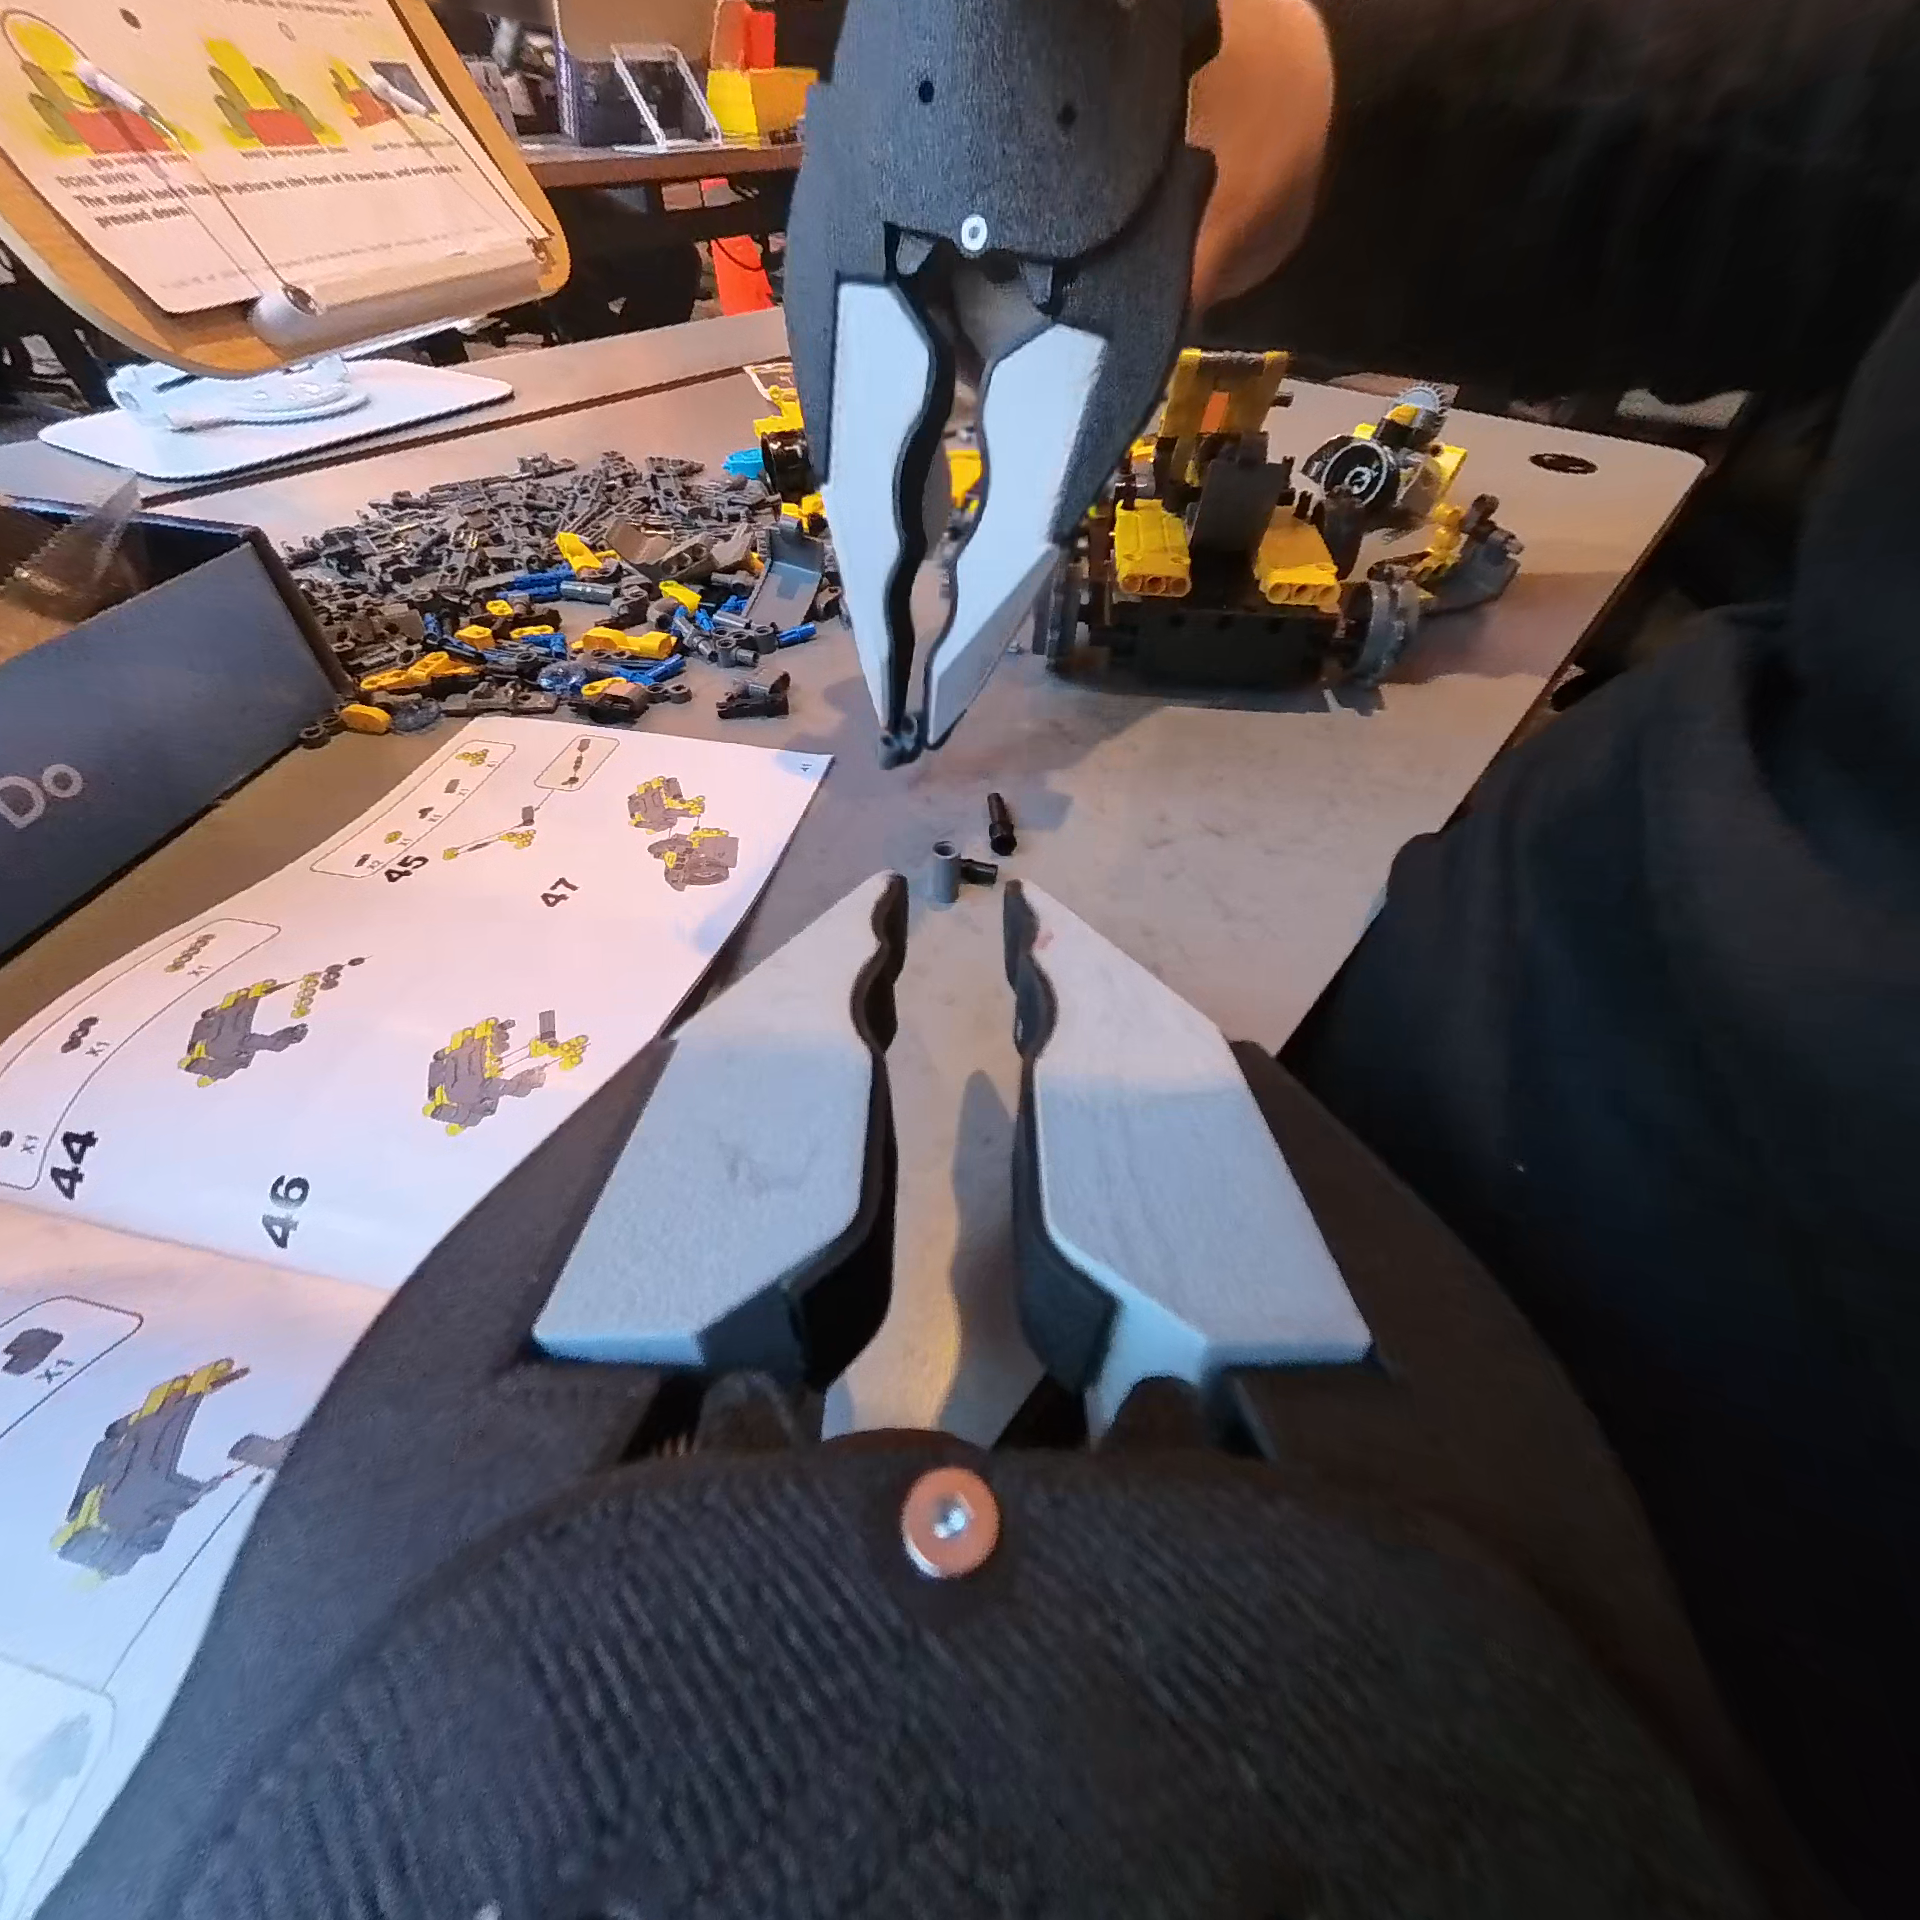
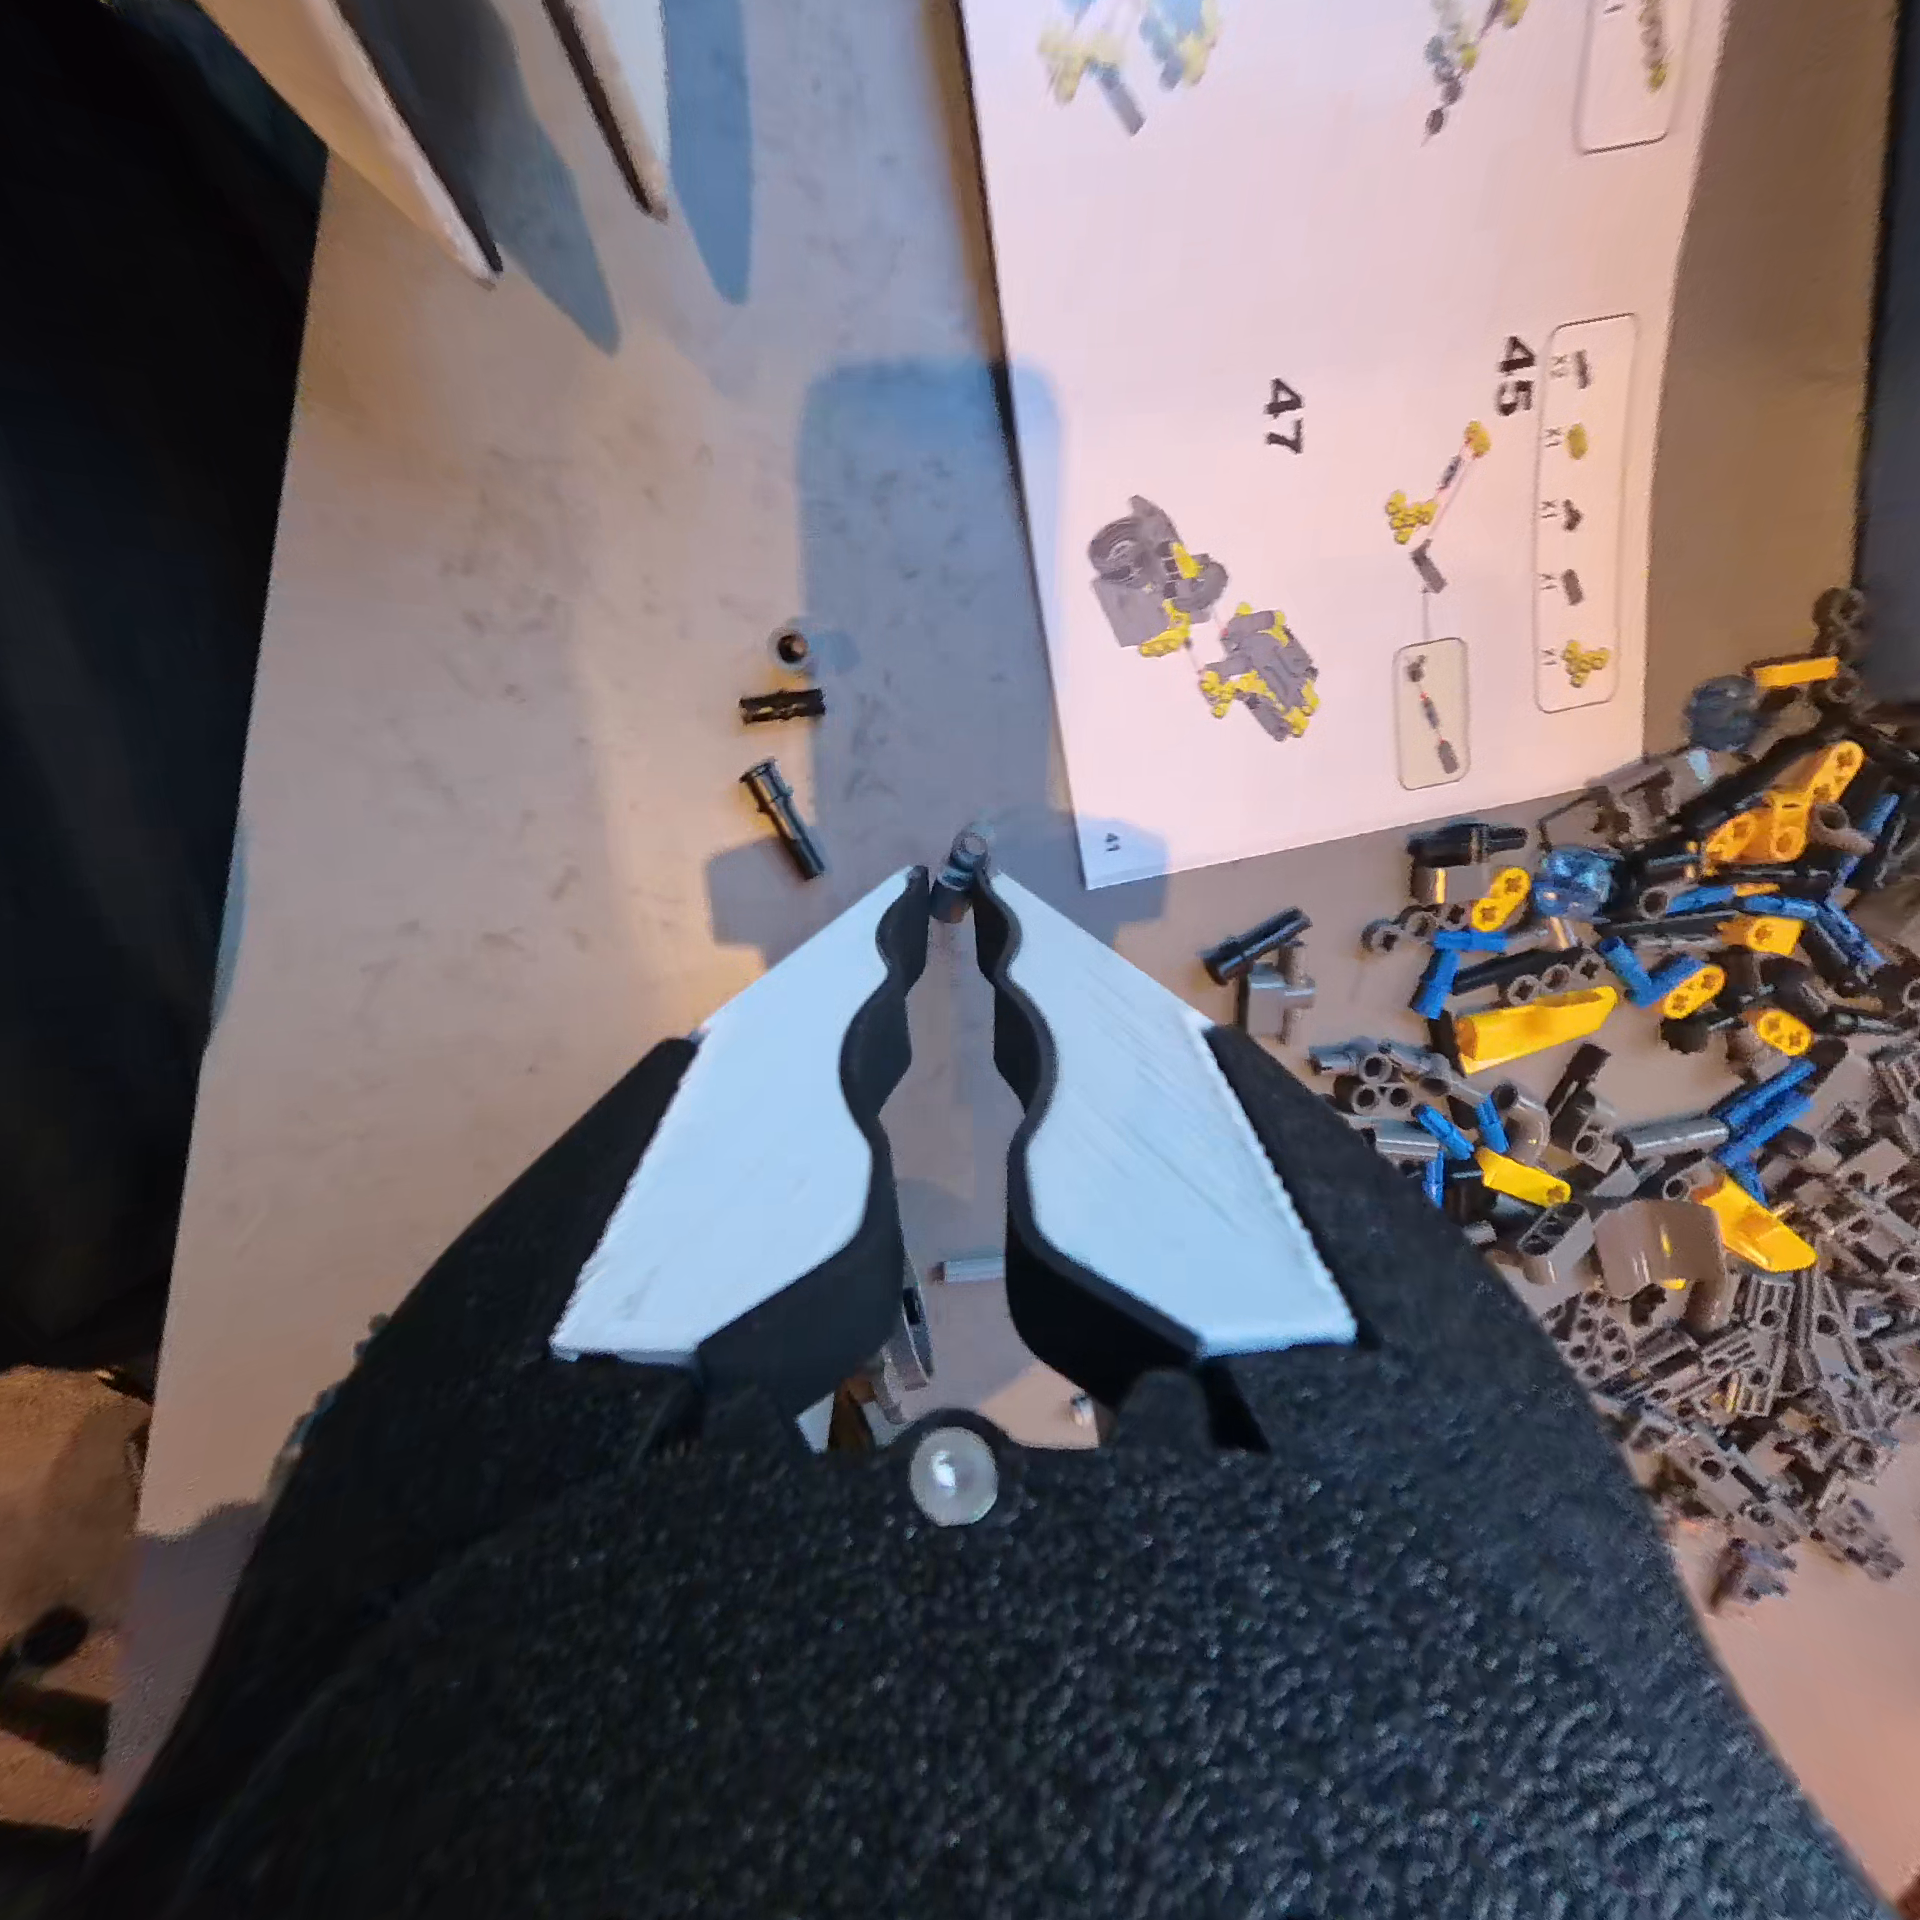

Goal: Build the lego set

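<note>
The right hand-held gripper [image 2: 951, 883] pinches a small dark grey plastic connector piece [image 2: 961, 871] at its fingertips, above the grey tabletop [image 2: 520, 623], while the left hand-held gripper [image 1: 954, 899], half open and empty, has a short grey plastic tube [image 1: 943, 864] just ahead of its tips, standing upright.

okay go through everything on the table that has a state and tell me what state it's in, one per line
Left tongs: open, empty, hovering over the table.
Right tongs: shut on a small grey piece.
Grey connector: upright on the table, loose.
Black pin: lying flat, loose.
Instruction booklet: open, flat.
Yellow vehicle model: partly built.
Parts pile: loose, unsorted.
Document stand: upright, holding a sheet.
</note>
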### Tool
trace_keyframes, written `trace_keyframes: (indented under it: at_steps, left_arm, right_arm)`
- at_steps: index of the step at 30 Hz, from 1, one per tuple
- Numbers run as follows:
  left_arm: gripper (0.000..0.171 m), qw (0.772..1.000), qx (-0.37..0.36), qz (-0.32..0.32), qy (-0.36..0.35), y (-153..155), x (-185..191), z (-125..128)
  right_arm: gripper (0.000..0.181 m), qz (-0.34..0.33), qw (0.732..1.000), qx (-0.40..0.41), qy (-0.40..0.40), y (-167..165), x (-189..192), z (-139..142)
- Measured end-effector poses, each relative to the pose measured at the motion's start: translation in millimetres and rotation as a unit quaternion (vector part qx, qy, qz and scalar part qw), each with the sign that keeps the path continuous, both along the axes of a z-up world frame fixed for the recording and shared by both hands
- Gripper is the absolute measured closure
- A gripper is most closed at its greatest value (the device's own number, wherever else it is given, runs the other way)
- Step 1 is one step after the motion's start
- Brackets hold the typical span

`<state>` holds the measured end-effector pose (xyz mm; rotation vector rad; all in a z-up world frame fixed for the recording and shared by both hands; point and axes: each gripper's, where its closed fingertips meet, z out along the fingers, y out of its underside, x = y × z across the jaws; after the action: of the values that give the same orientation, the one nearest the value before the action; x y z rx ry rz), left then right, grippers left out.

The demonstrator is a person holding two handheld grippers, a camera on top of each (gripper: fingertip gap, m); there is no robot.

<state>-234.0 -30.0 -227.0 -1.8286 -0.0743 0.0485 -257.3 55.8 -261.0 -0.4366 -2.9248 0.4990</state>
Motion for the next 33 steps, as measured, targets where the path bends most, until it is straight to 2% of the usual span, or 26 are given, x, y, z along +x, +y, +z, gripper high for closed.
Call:
trace_keyframes:
  at_steps: [7, 13, 19, 24, 28, 33]
  left_arm:
    - [0.155, 1.0, -0.001, -0.003, 0.0, 0.7, 1.6, -0.6]
    - [0.155, 1.0, -0.004, -0.005, -0.001, 1.6, 2.6, -2.1]
    - [0.155, 1.0, -0.009, -0.007, 0.007, 2.8, 4.3, -3.8]
    - [0.155, 1.0, -0.013, -0.008, 0.012, 4.2, 6.1, -5.3]
    - [0.155, 1.0, -0.01, -0.006, 0.012, 5.4, 7.9, -4.6]
    - [0.155, 1.0, -0.012, 0.0, 0.021, 5.2, 8.3, -5.0]
  right_arm:
    - [0.173, 0.027, 0.999, 0.019, -0.02, 3.1, 6.4, -8.0]
    - [0.165, 0.012, 0.999, 0.012, -0.05, 9.1, 2.9, -9.4]
    - [0.165, -0.001, 0.999, 0.01, -0.036, 13.8, -0.3, -0.8]
    - [0.165, -0.061, 0.997, -0.051, 0.017, 17.4, -5.3, 38.9]
    - [0.153, -0.118, 0.979, -0.14, 0.085, 19.4, 1.6, 84.4]
    - [0.146, -0.2, 0.953, -0.184, 0.137, 23.5, 29.4, 108.1]
